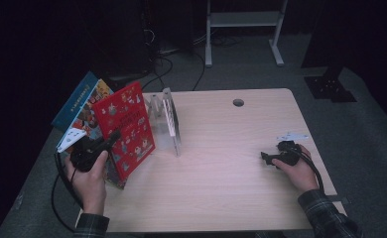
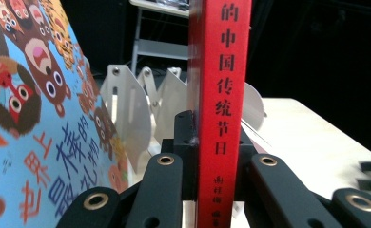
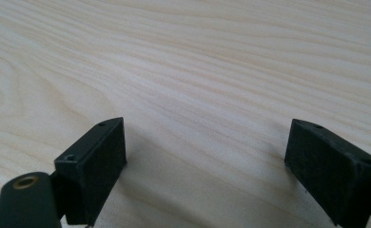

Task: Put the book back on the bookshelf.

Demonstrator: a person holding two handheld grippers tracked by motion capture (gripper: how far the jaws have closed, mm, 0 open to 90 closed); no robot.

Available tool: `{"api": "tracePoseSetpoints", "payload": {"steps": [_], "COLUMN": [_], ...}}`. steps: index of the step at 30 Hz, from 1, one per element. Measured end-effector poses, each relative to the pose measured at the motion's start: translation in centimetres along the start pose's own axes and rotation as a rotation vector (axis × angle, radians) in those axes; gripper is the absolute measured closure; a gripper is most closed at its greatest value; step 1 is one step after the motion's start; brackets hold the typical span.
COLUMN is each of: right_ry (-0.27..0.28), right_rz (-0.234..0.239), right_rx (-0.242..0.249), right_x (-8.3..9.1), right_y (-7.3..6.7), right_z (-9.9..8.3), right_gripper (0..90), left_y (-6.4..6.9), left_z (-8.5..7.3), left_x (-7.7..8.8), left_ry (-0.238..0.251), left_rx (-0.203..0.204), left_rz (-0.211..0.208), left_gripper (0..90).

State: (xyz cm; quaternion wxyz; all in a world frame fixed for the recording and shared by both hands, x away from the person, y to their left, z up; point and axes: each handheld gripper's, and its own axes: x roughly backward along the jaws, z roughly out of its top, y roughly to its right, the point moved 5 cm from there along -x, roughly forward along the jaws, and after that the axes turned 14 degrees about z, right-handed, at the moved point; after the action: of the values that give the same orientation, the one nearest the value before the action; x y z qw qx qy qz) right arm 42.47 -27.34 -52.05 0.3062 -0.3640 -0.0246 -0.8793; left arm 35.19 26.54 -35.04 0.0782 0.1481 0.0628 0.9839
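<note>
Red book beside clear rack

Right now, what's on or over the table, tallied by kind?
Books: 2, the red book held in the left gripper and the blue book behind it
Clear racks: 1
Grippers: 2, with the right gripper
Total: 5

Support surface: pale wood-grain table, rectangular with rounded corners, a round cable hole near its far edge. A clear acrylic book rack with upright dividers stands on its far left part. The right gripper rests on the right part, jaws spread apart over bare wood.
</note>
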Motion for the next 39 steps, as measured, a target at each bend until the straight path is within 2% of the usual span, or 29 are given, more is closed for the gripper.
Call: {"api": "tracePoseSetpoints", "payload": {"steps": [7, 10, 13, 15, 22, 26, 34, 39], "right_ry": [-0.002, -0.001, -0.001, -0.002, -0.001, -0.001, -0.001, 0.000], "right_rz": [0.001, 0.001, 0.002, 0.001, 0.002, 0.002, 0.003, 0.003], "right_rx": [0.002, 0.002, 0.002, 0.002, 0.002, 0.003, 0.003, 0.002], "right_x": [0.0, 0.0, 0.0, 0.0, 0.0, 0.0, 0.0, 0.0], "right_y": [0.0, 0.0, 0.0, 0.0, 0.1, 0.1, 0.1, 0.1], "right_z": [0.0, 0.0, 0.0, 0.0, 0.0, 0.0, 0.1, 0.1], "right_gripper": [12.4, 12.4, 12.4, 12.4, 12.4, 12.4, 12.4, 12.4], "left_y": [0.3, 0.3, 0.4, 0.3, 0.2, 0.1, 0.5, 0.8], "left_z": [0.4, 0.4, 0.5, 0.5, 0.7, 0.8, 0.3, -0.2], "left_x": [-2.5, -3.4, -4.2, -4.6, -5.9, -6.7, -8.0, -7.6], "left_ry": [-0.003, -0.004, -0.006, -0.008, -0.002, 0.002, -0.004, -0.004], "left_rx": [-0.013, -0.007, -0.022, -0.011, -0.015, -0.002, -0.054, -0.094], "left_rz": [0.030, 0.034, 0.051, 0.050, 0.073, 0.075, 0.107, 0.127], "left_gripper": [79.2, 79.2, 79.2, 79.2, 79.2, 79.2, 79.2, 79.0]}}
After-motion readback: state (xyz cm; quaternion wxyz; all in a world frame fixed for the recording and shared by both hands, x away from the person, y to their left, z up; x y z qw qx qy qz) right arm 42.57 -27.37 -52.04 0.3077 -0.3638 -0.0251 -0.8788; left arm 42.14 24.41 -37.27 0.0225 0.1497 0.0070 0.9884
